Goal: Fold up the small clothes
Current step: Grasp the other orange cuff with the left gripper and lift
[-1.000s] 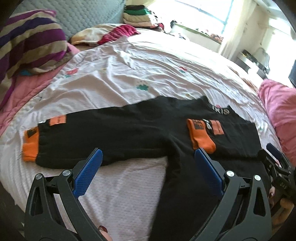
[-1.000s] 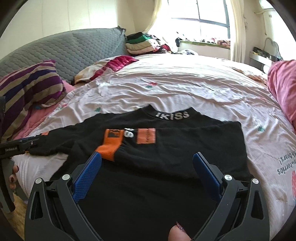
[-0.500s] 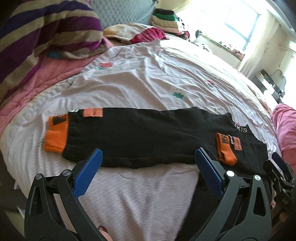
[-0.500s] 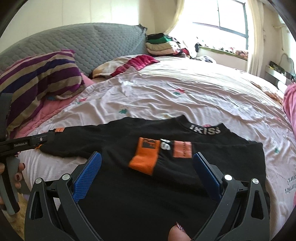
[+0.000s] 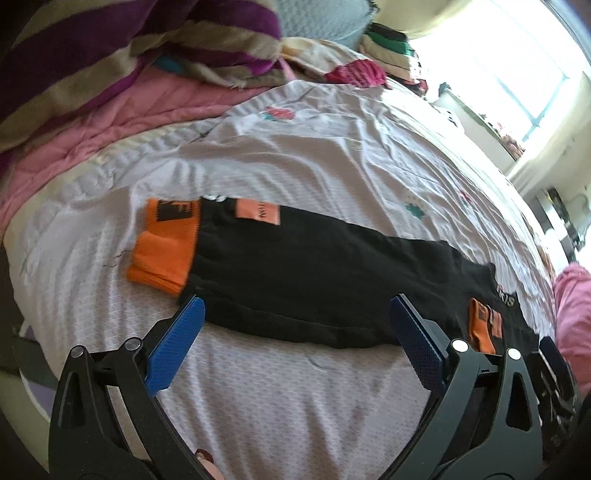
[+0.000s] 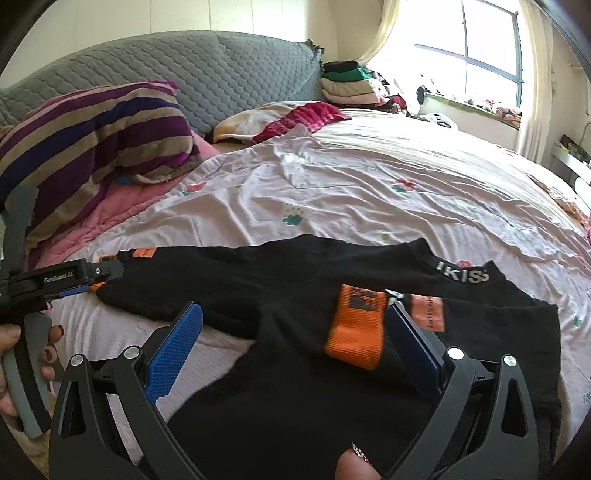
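1. Left wrist view: I see the black top (image 5: 314, 280) lying flat on the bed (image 5: 332, 155), one sleeve stretched out.
2. My left gripper (image 5: 295, 347) hangs over that sleeve, fingers wide, holding nothing.
3. My right gripper (image 6: 295, 339) hangs over the top's body, fingers wide too.

Strong daylight is coming through a large window (image 6: 476, 55) at the far right, and pale curtains (image 6: 384, 33) are hanging beside it. A grey quilted headboard (image 6: 221, 74) is standing against a cream wall (image 6: 184, 18). A wide bed is filling the room, and a wrinkled pale sheet (image 6: 369, 177) with small flower prints is covering it. A striped purple pillow (image 6: 92, 136) is lying on a pink quilt (image 6: 122, 206). A pile of folded clothes (image 6: 351, 83) is sitting near the window sill.
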Available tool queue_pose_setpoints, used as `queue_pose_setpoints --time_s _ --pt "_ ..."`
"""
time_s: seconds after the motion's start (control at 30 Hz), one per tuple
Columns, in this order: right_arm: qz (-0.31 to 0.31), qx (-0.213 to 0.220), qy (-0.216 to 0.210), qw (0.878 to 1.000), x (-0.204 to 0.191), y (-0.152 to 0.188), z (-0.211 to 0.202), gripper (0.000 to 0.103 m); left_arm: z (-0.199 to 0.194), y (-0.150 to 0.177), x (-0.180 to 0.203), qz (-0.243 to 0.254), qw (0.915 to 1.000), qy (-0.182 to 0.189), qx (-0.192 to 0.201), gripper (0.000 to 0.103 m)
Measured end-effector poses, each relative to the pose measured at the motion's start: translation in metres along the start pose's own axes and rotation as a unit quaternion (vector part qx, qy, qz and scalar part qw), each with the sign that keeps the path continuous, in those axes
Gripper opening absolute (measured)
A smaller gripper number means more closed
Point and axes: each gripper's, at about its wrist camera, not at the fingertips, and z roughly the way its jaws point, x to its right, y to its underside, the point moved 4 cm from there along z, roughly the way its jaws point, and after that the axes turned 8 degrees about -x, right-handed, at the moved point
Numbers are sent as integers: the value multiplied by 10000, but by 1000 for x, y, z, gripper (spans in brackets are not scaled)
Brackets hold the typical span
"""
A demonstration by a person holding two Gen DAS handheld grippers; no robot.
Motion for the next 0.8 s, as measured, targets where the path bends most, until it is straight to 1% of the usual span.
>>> queue_pose_setpoints --time_s 0.1,0.27,0.4,0.47,0.57,0.63,0.67,0.7,0.73,0.77,0.8 --pt "-34 -37 -46 10000 -8 -3 6 98 6 -2 -12 -251 9997 -9 -72 93" --pt "-114 -84 -113 9998 -18 -5 13 98 14 -4 -28 -612 9978 130 -209 93" --pt "-108 -131 -184 9997 -23 -5 21 98 23 -7 -39 -744 9970 -55 -205 93" --pt "-61 -152 -237 9996 -25 -4 25 98 31 -8 -45 -868 9959 -75 -244 93" --pt "4 -197 -300 9994 -25 -2 30 98 39 -11 -50 -1079 9941 -64 -107 93" --pt "31 -227 -319 9992 -25 0 33 98 41 -17 -50 -1232 9923 -11 143 93" --pt "45 -239 -322 9992 -25 1 34 98 41 -19 -50 -1304 9912 51 220 89" --pt "59 -248 -327 9991 -24 2 35 98 42 -21 -50 -1400 9895 134 346 77" --pt "80 -255 -335 9991 -23 3 35 98 42 -23 -50 -1429 9887 159 431 69" --pt "99 -256 -339 9990 -22 5 35 98 43 -26 -48 -1422 9886 131 472 55" --pt "115 -252 -342 9990 -20 6 34 98 44 -28 -47 -1408 9888 103 491 46"
